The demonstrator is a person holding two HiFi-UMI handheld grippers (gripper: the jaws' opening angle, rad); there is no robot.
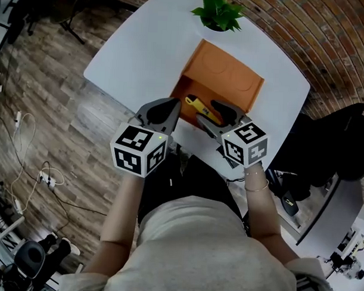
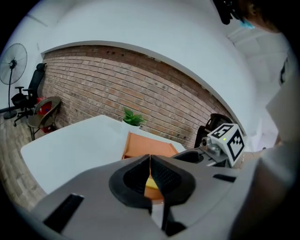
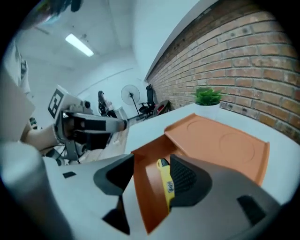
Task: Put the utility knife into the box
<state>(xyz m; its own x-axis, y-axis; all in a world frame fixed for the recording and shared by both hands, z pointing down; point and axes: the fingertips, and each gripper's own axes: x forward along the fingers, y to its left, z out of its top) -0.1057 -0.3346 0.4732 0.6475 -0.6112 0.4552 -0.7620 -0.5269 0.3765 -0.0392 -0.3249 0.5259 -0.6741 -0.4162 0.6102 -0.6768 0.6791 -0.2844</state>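
A white surface (image 1: 143,57) holds an open orange box (image 1: 226,75), with a plant (image 1: 219,12) at its 12 o'clock. At the box's 6 o'clock, the left gripper (image 2: 150,159) has its fingers pressed together on nothing. The right gripper (image 3: 151,164) has its fingers wide apart and empty. The yellow utility knife (image 1: 202,109) lies inside the box

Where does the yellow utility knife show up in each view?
Head view: yellow utility knife lies inside the orange box, centre.
Left gripper view: only a yellow sliver behind the shut jaws, low centre.
Right gripper view: low centre, in the box, between open jaws.
Shared landmark: the green potted plant.
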